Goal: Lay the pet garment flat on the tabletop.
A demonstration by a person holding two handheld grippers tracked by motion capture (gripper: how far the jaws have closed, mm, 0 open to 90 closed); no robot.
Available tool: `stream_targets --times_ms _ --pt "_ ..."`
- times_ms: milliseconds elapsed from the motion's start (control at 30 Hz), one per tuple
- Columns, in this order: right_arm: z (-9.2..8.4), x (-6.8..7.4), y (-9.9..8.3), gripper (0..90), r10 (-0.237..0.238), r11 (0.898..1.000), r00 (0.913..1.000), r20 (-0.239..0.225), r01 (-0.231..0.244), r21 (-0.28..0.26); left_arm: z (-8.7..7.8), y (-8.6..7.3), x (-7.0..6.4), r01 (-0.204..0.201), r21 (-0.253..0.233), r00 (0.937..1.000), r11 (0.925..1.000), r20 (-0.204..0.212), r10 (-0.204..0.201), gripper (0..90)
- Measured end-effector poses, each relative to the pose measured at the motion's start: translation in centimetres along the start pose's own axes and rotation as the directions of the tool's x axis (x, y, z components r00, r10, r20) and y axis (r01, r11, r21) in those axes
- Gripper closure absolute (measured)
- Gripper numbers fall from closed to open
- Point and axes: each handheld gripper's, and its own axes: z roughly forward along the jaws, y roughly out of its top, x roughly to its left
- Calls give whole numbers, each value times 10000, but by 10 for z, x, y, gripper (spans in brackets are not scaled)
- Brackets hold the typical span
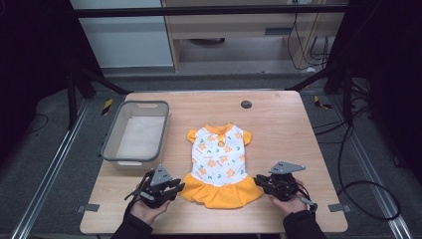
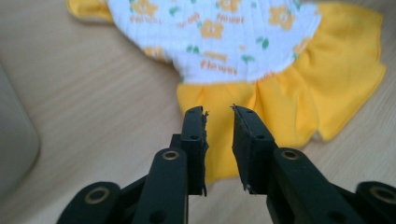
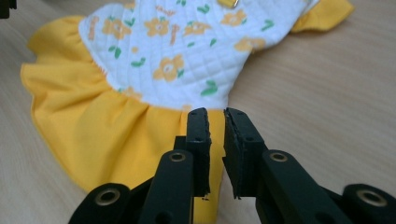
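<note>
A small dress point(image 1: 221, 159) lies flat on the wooden table point(image 1: 288, 129), with a white quilted top printed with orange flowers and a yellow ruffled skirt toward me. My left gripper point(image 1: 180, 186) rests at the skirt's left hem. In the left gripper view the dress point(image 2: 224, 32) lies ahead, and the left gripper point(image 2: 219, 109) hovers over the yellow ruffle, jaws a narrow gap apart with nothing between them. My right gripper point(image 1: 257, 178) sits at the skirt's right hem. In the right gripper view it point(image 3: 215, 112) is slightly open just above the dress point(image 3: 173, 51), gripping no cloth.
A grey plastic basket point(image 1: 112, 144) stands at the table's left, and its wall point(image 2: 14, 149) shows beside the left gripper. A small black round disc point(image 1: 246, 104) sits near the far edge. Bare wood surrounds the dress on the right and front.
</note>
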Motion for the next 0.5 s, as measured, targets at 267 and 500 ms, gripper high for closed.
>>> stream_targets --times_ms 267,500 --pt "32 -10 24 885 373 9936 9990 -247 -397 -1053 44 25 1 -366 -119 9993 9993 121 367 824" --pt "70 -16 37 891 644 9904 9973 -364 -684 -1203 79 23 -1 -735 745 9970 9945 307 714 820"
